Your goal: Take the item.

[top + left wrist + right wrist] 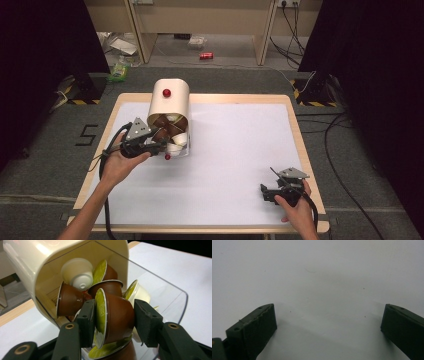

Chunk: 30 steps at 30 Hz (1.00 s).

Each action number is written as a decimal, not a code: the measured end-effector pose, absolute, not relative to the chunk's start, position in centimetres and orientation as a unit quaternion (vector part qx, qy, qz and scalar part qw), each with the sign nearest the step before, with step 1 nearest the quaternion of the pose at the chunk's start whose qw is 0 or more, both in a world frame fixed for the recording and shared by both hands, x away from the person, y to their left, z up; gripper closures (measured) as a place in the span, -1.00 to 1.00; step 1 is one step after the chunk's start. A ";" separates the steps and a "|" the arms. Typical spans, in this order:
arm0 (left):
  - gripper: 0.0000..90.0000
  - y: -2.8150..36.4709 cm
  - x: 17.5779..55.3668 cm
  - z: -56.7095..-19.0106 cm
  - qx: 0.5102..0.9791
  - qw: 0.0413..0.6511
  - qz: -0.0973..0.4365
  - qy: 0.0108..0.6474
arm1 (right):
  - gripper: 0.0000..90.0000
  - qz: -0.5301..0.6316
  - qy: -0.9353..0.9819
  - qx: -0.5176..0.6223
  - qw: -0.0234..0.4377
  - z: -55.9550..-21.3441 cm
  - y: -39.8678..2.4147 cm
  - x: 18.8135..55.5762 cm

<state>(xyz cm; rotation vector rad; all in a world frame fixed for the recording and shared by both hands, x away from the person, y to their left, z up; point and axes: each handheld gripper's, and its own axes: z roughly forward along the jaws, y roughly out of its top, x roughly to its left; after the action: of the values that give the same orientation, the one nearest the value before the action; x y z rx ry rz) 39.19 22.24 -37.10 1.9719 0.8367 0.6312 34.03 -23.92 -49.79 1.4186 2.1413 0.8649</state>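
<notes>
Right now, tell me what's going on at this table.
A person works two hand-held grippers. The left gripper is shut on a brown coffee capsule at the mouth of a cream dispenser lying on its side, with more capsules piled inside. The right gripper rests open over the bare white table, holding nothing.

Brown coffee capsules [113, 317] with yellow-green foil lids mix with cream-white capsules [77, 273] inside a cream container [170, 100] bearing a red knob [166, 92] — its door [160, 287] clear plastic. The bench [235, 150] is white, edged in pale wood; both grippers — left gripper [112, 317], right gripper [328, 327] — are black.
</notes>
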 end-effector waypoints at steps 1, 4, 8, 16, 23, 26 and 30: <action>0.19 22.3 39.1 -37.0 0.792 0.442 0.252 0.337 | -0.99 0.312 0.772 0.511 0.214 -49.8 -23.9 34.0; 0.19 22.4 38.8 -36.6 0.790 0.448 0.251 0.334 | -0.98 0.312 0.772 0.511 0.214 -49.8 -23.9 34.0; 0.19 22.7 38.6 -36.1 0.788 0.454 0.249 0.332 | -0.99 0.312 0.772 0.511 0.214 -49.8 -23.9 34.0; 0.19 23.4 38.1 -35.6 0.784 0.461 0.246 0.333 | -0.99 0.312 0.772 0.511 0.214 -49.8 -23.9 34.0; 0.19 24.5 37.6 -35.4 0.779 0.462 0.253 0.340 | -0.99 0.312 0.772 0.511 0.214 -49.8 -23.9 34.0; 0.19 25.1 37.6 -35.4 0.776 0.462 0.256 0.344 | -0.99 0.312 0.772 0.511 0.214 -49.8 -23.9 34.0; 0.19 25.8 37.5 -35.3 0.771 0.467 0.256 0.350 | -0.99 0.312 0.772 0.511 0.214 -49.8 -23.9 34.0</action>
<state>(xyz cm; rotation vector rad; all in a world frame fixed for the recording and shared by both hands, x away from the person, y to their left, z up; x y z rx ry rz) 37.45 25.84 -35.31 1.8913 0.8596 0.6284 34.03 -23.92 -49.79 1.4181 2.1412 0.8646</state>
